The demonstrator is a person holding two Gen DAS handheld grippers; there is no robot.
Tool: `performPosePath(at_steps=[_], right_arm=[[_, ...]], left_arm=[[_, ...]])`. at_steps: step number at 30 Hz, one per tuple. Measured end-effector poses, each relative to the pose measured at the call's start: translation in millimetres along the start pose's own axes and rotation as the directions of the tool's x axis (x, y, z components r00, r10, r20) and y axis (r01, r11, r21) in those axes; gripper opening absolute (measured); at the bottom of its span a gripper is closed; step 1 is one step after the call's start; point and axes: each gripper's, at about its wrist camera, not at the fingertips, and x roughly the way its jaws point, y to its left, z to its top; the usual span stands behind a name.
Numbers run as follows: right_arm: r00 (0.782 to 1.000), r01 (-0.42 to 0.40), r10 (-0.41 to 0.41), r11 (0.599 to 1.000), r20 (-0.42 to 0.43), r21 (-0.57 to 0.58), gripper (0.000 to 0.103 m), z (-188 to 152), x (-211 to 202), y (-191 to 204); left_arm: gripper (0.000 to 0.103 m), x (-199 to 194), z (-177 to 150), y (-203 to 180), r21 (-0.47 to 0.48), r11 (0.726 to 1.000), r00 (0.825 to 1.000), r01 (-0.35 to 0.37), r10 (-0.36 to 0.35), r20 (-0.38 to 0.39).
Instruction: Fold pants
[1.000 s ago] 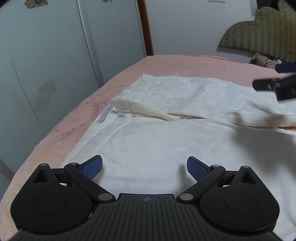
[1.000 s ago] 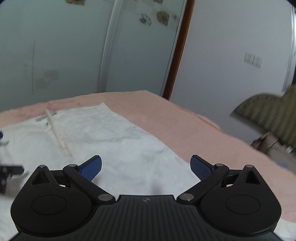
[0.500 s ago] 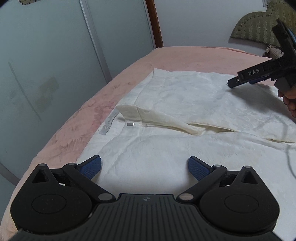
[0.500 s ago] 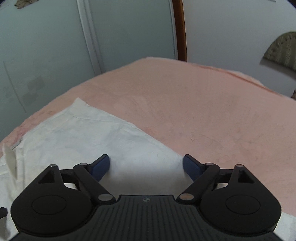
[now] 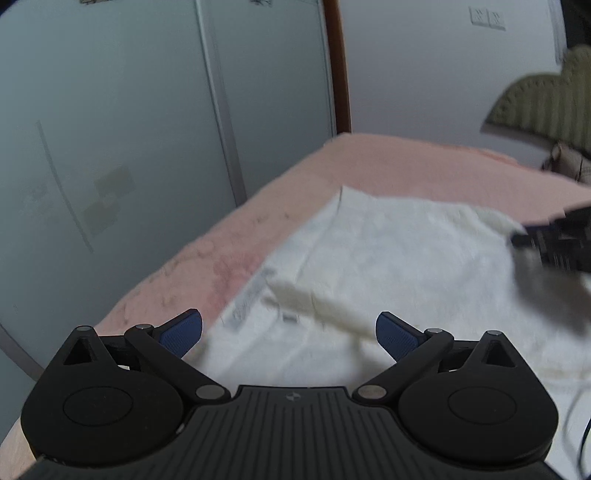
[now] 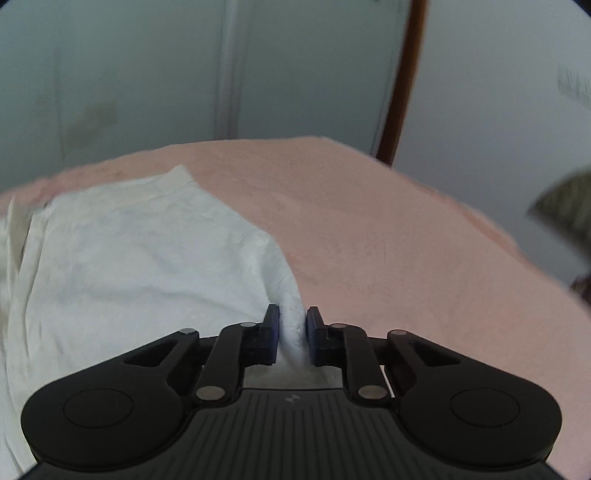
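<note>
Pink bedspread (image 6: 388, 236) under white pants (image 6: 129, 266) spread flat, blurred unreadable label strip (image 5: 251, 295) near waistband, right gripper (image 6: 292, 332) just closed, pinching the pants' edge, left gripper (image 5: 289, 328) spread wide, empty above the cloth.

— What sort of place is shown?
— A bedroom in a home. A bed (image 6: 388, 236) covered in pink fabric is seen, with white pants (image 6: 147, 258) laid along its left edge.
— What else points to that?
— Frosted sliding wardrobe doors (image 5: 129, 129) are seen behind the bed, a brown door frame (image 5: 340, 66) beside them, and wall switches (image 5: 487, 16) on a white wall.
</note>
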Motion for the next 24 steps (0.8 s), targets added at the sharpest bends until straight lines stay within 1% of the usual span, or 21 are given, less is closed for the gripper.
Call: performPosePath(at_steps=[3,5,7,9,10,12,14,15,16,17,18,19,20,21,22,24], right_arm=[[0.998,0.045,-0.036,0.985,0.059,-0.164,0.014,-4.3,-23.3,30.7],[0.994,0.071,-0.046,0.964,0.101,-0.256,0.014,-9.7,-41.0,50.1],[0.991,0.093,-0.052,0.934,0.125,-0.345,0.014,-17.3,-55.1,68.7],[0.988,0.108,-0.05,0.9,0.145,-0.423,0.013,-27.0,-67.1,85.9],[0.988,0.111,-0.046,0.883,0.15,-0.456,0.013,-31.9,-71.9,94.3],[0.986,0.115,-0.039,0.859,0.16,-0.499,0.013,-41.9,-80.8,107.0],[0.986,0.115,-0.034,0.842,0.16,-0.528,0.013,-49.5,-83.2,117.4],[0.987,0.108,-0.029,0.842,0.156,-0.528,0.013,-51.2,-83.9,120.6],[0.987,0.105,-0.026,0.845,0.156,-0.524,0.013,-53.3,-84.1,121.8],[0.987,0.105,-0.026,0.849,0.158,-0.518,0.013,-56.8,-84.8,121.6],[0.987,0.106,-0.027,0.852,0.16,-0.513,0.013,-58.3,-85.0,122.1],[0.987,0.105,-0.027,0.855,0.16,-0.507,0.013,-59.0,-85.6,122.8],[0.986,0.108,-0.029,0.858,0.162,-0.502,0.013,-60.9,-87.4,122.0],[0.986,0.111,-0.033,0.859,0.162,-0.5,0.013,-61.1,-88.1,122.1],[0.986,0.122,-0.044,0.857,0.164,-0.5,0.014,-59.6,-88.3,123.0],[0.979,0.167,-0.079,0.844,0.191,-0.51,0.024,-58.7,-88.9,125.6]], left_arm=[[0.102,9.4,28.2,9.0,-0.09,0.993,0.997,0.079,-0.079,0.009],[0.102,18.2,48.9,10.5,-0.153,0.977,0.988,0.15,-0.151,0.003],[0.102,28.4,65.3,10.3,-0.214,0.949,0.972,0.231,-0.233,0.013],[0.102,42.5,80.2,9.3,-0.289,0.915,0.956,0.282,-0.294,-0.002],[0.102,50.3,86.7,9.1,-0.328,0.892,0.943,0.312,-0.333,-0.008],[0.102,68.4,97.9,9.4,-0.415,0.835,0.911,0.361,-0.411,-0.036],[0.102,88.1,104.0,8.1,-0.493,0.777,0.871,0.393,-0.486,-0.072],[0.101,97.3,105.1,5.9,-0.517,0.762,0.857,0.39,-0.506,-0.1],[0.096,105.5,104.6,3.6,-0.534,0.76,0.851,0.37,-0.508,-0.134],[0.089,112.1,102.7,1.7,-0.543,0.764,0.849,0.348,-0.503,-0.164],[0.064,115.5,99.9,0.3,-0.542,0.769,0.846,0.34,-0.501,-0.18],[0.032,116.9,96.2,-0.4,-0.533,0.774,0.841,0.342,-0.505,-0.193],[0.018,117.5,91.2,0.6,-0.53,0.774,0.836,0.347,-0.511,-0.2],[0.006,112.8,86.5,2.5,-0.528,0.776,0.84,0.346,-0.506,-0.194],[0.004,104.5,80.1,6.8,-0.513,0.785,0.854,0.346,-0.49,-0.174],[0.003,84.1,70.5,11.0,-0.467,0.809,0.876,0.357,-0.464,-0.135]])
